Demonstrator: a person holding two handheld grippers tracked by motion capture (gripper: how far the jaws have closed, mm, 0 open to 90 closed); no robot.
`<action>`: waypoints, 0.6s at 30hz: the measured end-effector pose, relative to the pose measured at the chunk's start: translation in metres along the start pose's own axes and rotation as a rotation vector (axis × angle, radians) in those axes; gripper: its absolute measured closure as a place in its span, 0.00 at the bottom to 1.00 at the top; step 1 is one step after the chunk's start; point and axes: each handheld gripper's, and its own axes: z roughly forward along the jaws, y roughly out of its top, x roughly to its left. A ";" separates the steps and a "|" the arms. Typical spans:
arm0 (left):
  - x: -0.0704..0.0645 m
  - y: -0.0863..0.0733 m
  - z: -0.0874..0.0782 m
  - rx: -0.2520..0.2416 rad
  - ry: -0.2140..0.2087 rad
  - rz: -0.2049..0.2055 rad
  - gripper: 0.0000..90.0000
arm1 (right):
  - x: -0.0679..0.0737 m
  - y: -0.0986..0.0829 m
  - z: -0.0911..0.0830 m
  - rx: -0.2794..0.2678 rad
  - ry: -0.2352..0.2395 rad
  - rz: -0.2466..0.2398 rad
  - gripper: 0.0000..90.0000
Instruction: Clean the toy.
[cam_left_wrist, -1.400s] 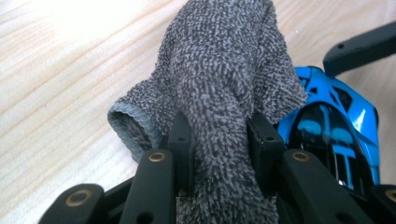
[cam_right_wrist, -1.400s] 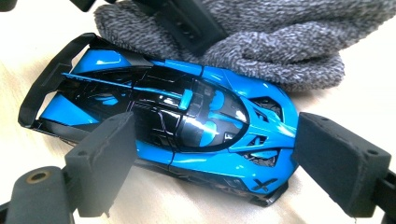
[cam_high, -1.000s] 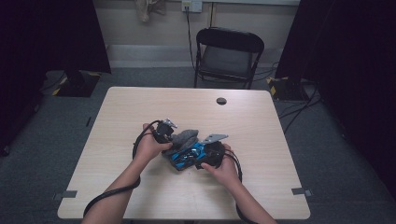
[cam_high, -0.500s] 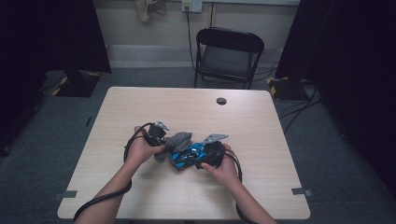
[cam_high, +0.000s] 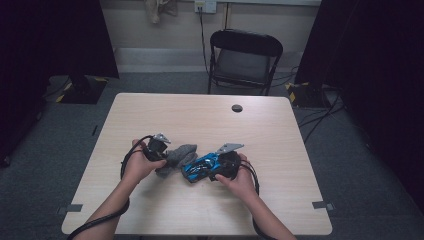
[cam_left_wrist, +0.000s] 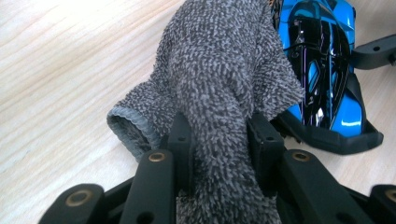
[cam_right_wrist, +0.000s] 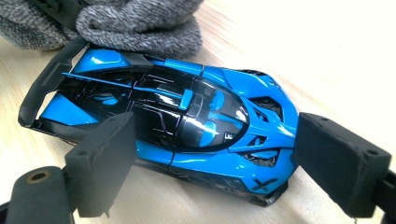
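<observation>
Two grippers meet mid-table: the left gripper (cam_left_wrist: 219, 140) pinches a grey terry cloth (cam_left_wrist: 224, 70) tight, while the right gripper (cam_right_wrist: 210, 158) stands wide open around a blue toy race car (cam_right_wrist: 173, 126).

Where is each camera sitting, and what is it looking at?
High view: above the person's side, looking forward and down on the table; both forearms show, with the left gripper and right gripper.
Left gripper view: rides the left gripper, looking along jaws shut on the grey cloth.
Right gripper view: rides the right gripper, jaws either side of the blue toy car.
Shared: both gripper views show cloth and car.
</observation>
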 end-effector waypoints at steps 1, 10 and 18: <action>0.000 -0.001 -0.001 0.000 0.002 0.001 0.75 | 0.000 0.000 0.000 0.001 0.001 0.002 0.14; 0.000 -0.013 -0.010 -0.007 -0.013 -0.001 0.75 | 0.000 0.000 0.000 0.001 0.000 0.003 0.14; 0.000 -0.025 -0.017 -0.003 -0.021 -0.010 0.75 | 0.000 0.000 0.000 0.001 0.000 0.003 0.14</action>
